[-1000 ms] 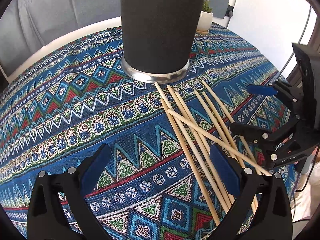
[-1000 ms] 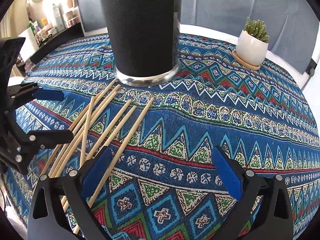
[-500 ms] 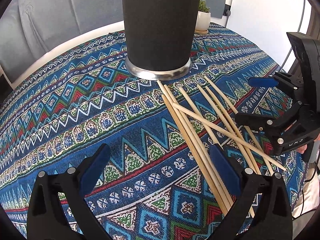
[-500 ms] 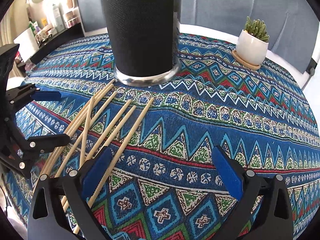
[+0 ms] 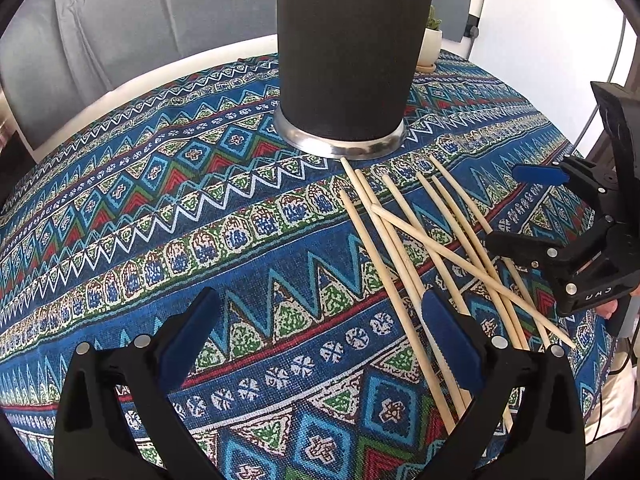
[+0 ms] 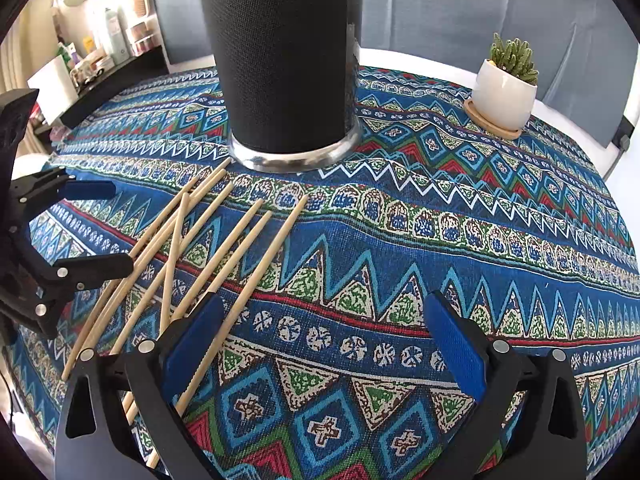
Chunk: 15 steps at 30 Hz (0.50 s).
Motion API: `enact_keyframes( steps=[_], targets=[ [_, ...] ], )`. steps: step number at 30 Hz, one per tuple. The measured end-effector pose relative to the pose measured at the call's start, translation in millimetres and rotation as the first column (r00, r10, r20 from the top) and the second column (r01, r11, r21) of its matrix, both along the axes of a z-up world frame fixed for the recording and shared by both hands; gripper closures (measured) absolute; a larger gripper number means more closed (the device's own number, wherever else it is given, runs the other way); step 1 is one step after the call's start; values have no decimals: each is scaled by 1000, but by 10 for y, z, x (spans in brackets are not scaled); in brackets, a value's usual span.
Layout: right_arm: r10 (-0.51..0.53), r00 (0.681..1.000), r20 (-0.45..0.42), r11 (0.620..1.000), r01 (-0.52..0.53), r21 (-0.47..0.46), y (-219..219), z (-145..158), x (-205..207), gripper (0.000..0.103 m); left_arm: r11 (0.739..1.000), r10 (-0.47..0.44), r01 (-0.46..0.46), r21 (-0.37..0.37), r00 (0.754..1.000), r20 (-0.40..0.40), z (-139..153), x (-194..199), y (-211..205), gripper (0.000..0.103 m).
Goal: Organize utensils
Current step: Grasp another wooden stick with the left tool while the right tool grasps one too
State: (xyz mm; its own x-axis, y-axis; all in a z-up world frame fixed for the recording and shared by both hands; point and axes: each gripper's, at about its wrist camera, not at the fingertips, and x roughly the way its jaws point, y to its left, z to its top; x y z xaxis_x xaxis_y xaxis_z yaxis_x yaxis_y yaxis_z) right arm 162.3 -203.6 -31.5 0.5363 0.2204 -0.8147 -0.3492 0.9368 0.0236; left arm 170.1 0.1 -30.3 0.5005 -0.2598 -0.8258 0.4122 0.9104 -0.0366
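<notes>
Cloth (image 5: 168, 216): blue ground, bands of white zigzags, red and green triangles, cream motifs, light-blue diamonds with crosses. Cup (image 5: 348, 48): matte black, fine mesh texture, shiny silver base ring. Sticks (image 5: 404, 252): pale tan wood, plain. Left gripper (image 5: 320, 332) and right gripper (image 6: 320, 332): black frames, blue pads (image 5: 448, 344), silver rivets. Pot (image 6: 504, 96): white, green spiky plant, light wood saucer. Chair (image 5: 132, 20): grey-blue.

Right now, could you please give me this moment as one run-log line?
left gripper: open | right gripper: open | chopsticks: loose on tablecloth | black holder: upright
</notes>
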Motion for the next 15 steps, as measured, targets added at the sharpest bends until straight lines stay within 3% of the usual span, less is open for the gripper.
enact_keyframes(
  steps=[7,15],
  targets=[
    [-3,1000,0,1000,3,0,-2,-3,-5,7,997,66,-67,40,997,26,-21,18,97,4],
    [-3,1000,-1,1000,3,1,-1,2,11,7,997,60,-61,43,998,26,-29,31,75,4]
  ],
)
